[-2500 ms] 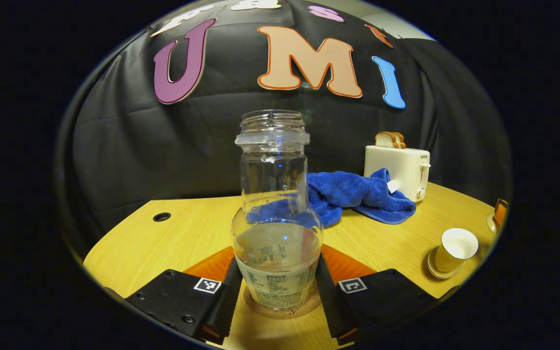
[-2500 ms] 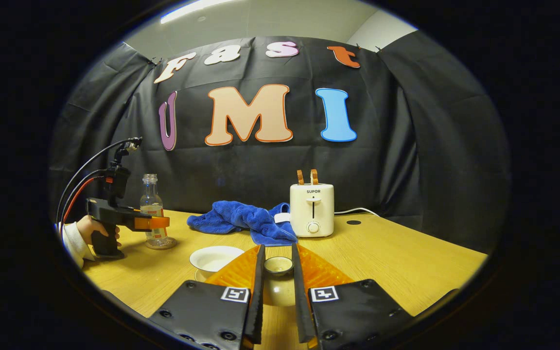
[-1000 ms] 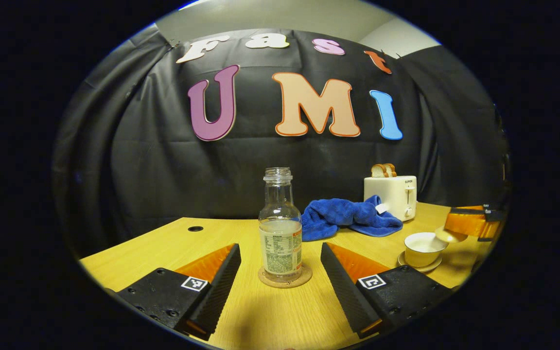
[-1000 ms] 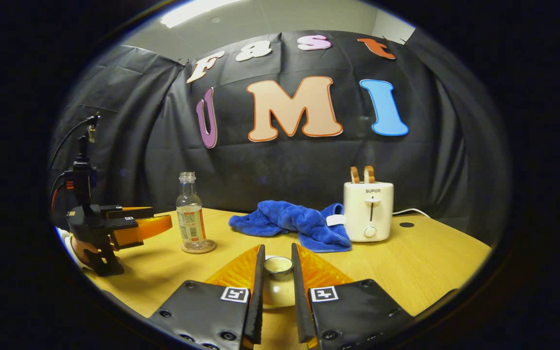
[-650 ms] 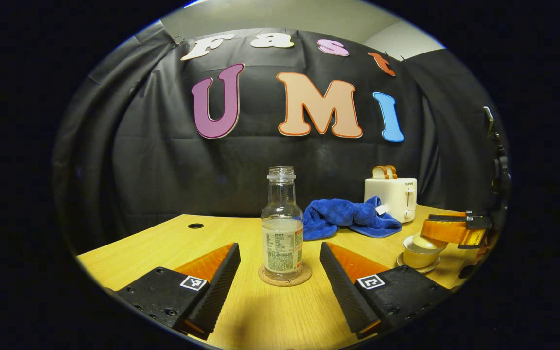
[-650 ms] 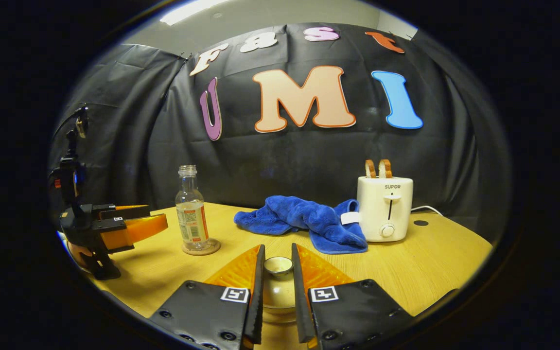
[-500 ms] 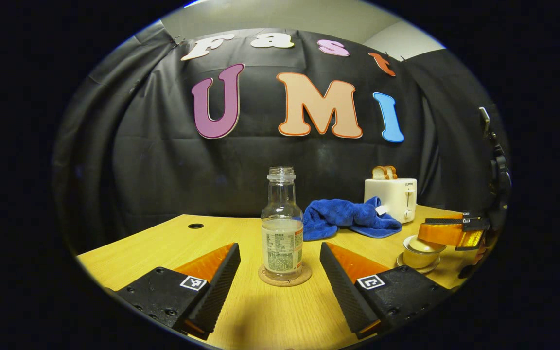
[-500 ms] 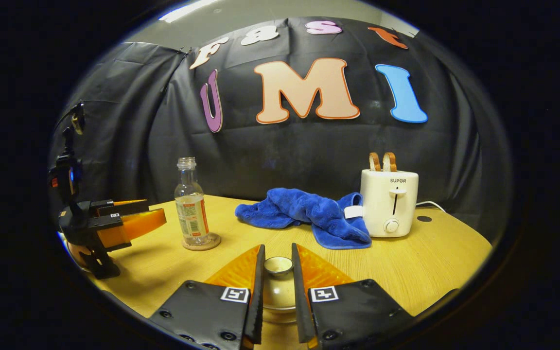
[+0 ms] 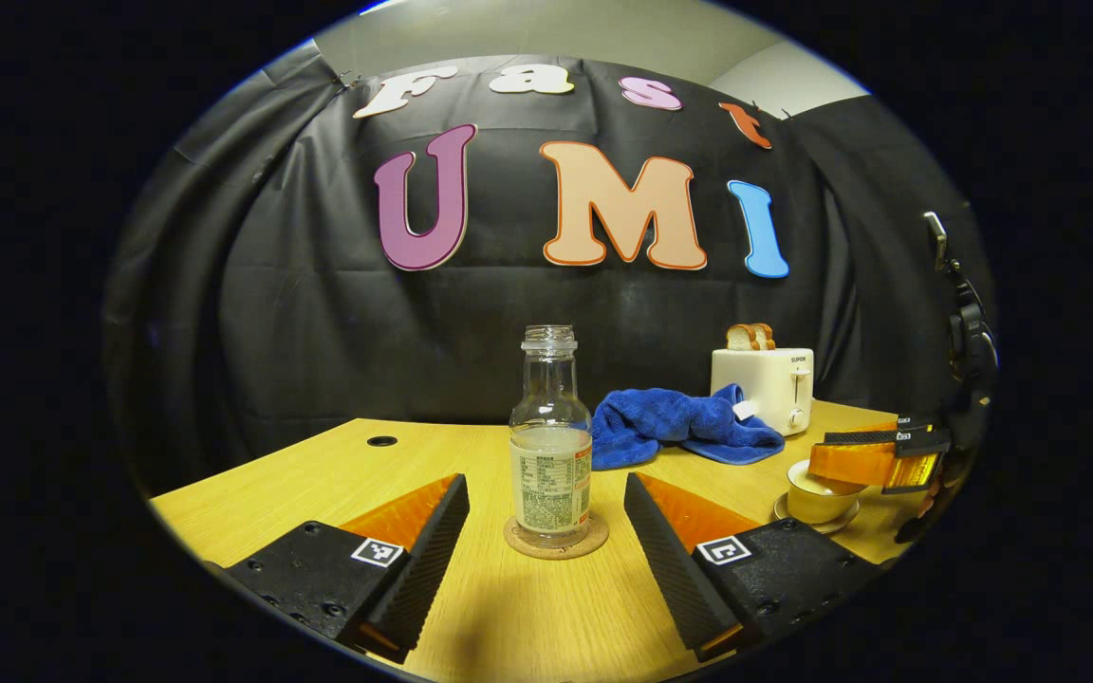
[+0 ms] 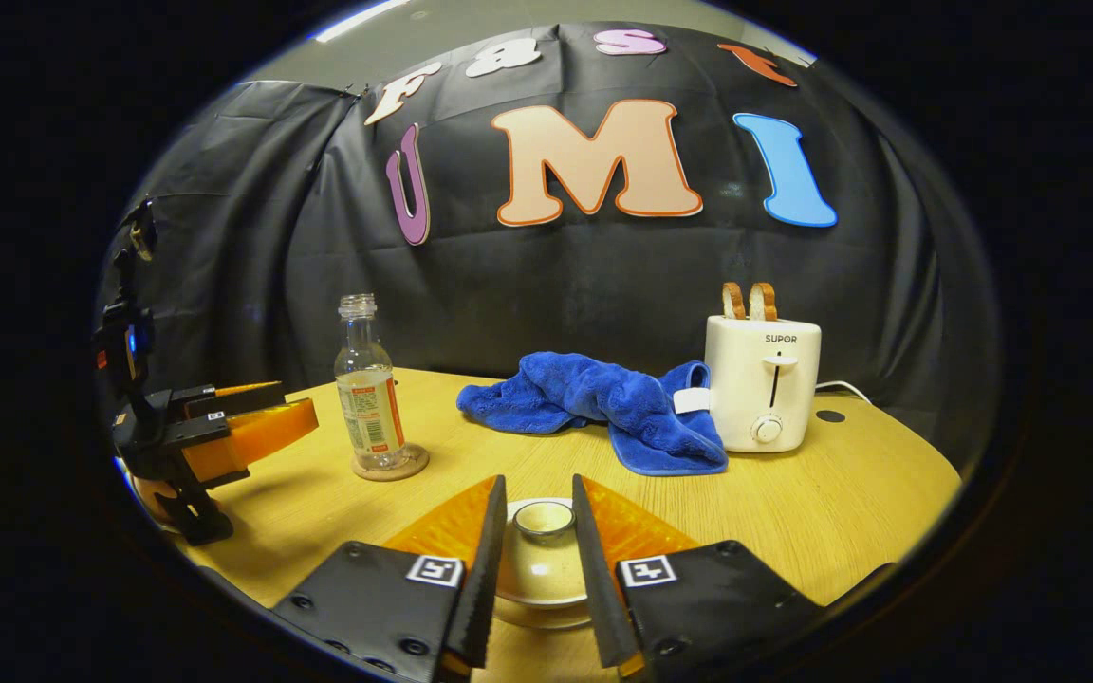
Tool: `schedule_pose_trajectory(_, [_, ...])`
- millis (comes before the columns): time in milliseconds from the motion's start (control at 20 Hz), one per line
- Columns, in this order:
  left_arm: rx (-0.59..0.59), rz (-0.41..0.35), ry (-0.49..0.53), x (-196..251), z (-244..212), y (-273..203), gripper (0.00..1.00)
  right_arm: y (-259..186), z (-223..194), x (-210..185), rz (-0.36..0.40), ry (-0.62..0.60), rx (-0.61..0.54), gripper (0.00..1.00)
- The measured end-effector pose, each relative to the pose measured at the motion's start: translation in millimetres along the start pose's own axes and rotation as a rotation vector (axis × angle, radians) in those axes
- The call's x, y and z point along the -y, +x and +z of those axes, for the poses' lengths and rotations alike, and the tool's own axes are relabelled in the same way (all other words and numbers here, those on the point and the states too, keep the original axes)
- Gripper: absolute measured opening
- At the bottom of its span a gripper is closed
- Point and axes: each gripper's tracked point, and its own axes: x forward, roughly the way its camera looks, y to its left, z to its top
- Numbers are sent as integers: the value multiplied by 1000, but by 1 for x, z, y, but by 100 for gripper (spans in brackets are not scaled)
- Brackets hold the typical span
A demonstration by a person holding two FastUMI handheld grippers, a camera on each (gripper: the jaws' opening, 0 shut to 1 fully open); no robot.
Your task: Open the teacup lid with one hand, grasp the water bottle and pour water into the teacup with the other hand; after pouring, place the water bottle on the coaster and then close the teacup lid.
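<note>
"So, what did the left gripper view give you?"

"My left hand-held gripper [image 9: 545, 482] was spread wide and held nothing. The water bottle [image 9: 551, 446] stood upright on the coaster [image 9: 556, 545], just beyond the fingertips, with its long axis vertical and its open mouth pointing up. Far to the right on the tabletop [image 9: 338, 465], my right hand-held gripper [image 9: 874, 462] hung over the teacup [image 9: 814, 495]."

"And the right gripper view?"

"The teacup lid [image 10: 539, 567] lay level on the cup, knob up, axis vertical. The jaws were parted a little, one on either side of that knob. I couldn't tell whether either pad touched it, but they weren't clamping it."

"Which step was that, then?"

"The last one, I judged: the bottle was parked on its coaster and the lid was seated. The next move called for opening wider and lifting straight away without nudging the knob."
</note>
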Motion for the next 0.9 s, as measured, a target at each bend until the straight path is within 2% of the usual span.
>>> schedule_pose_trajectory(250, [0, -1, 0, 0, 0, 0, 96, -4, 6, 0, 1, -1, 39, 77])
schedule_pose_trajectory(400, [0, -1, 0, 0, 1, -1, 96, -8, 10, 3, -14, 4, 67, 83])
schedule_pose_trajectory(450, [0, -1, 0, 0, 1, -1, 96, -12, 14, 5, -20, 8, 87, 91])
schedule_pose_trajectory(550, [0, -1, 0, 0, 1, -1, 96, -19, 24, 9, -47, 16, 153, 84])
schedule_pose_trajectory(600, [0, -2, 0, 0, 1, -1, 96, -23, 28, 13, -69, 2, 184, 89])
schedule_pose_trajectory(700, [-1, -2, 0, 1, -3, -3, 96, -25, 23, 15, -77, 6, 173, 84])
schedule_pose_trajectory(750, [0, -2, 0, 1, -3, -2, 96, -29, 23, 18, -90, 9, 171, 89])
schedule_pose_trajectory(900, [0, 4, 0, 0, -2, -3, 96, -42, 23, 47, -186, 12, 178, 88])
